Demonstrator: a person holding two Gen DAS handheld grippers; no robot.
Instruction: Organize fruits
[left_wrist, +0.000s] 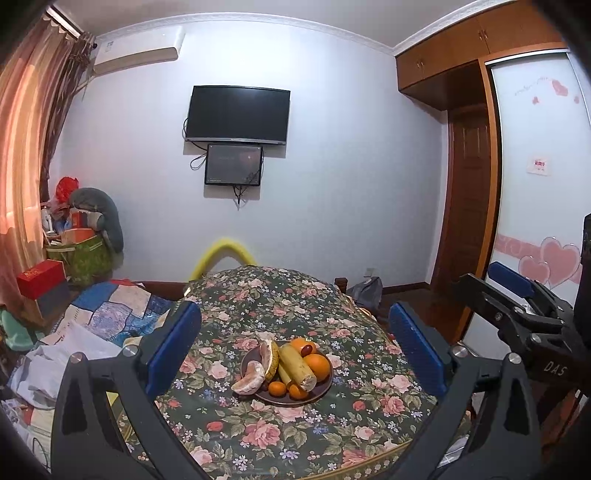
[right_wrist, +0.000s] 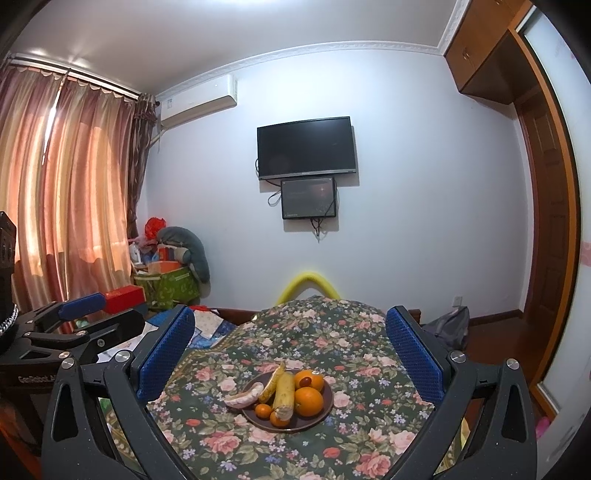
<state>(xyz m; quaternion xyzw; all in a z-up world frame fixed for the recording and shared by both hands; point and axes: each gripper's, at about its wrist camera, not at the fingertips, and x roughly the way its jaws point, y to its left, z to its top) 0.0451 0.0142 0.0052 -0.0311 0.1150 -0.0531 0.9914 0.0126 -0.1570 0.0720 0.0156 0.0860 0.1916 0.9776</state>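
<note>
On the flowered tabletop (left_wrist: 258, 435) all the fruit (left_wrist: 295, 363) sits heaped on a brown plate (left_wrist: 321, 392), both grippers, left (left_wrist: 293, 343) and right (right_wrist: 290, 350), hovering with jaws released and empty, fitting either sorting ahead or gathering finished.

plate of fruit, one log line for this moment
plate: on floral cloth, full | left gripper: open, back, empty | right gripper: open, back, empty
</note>
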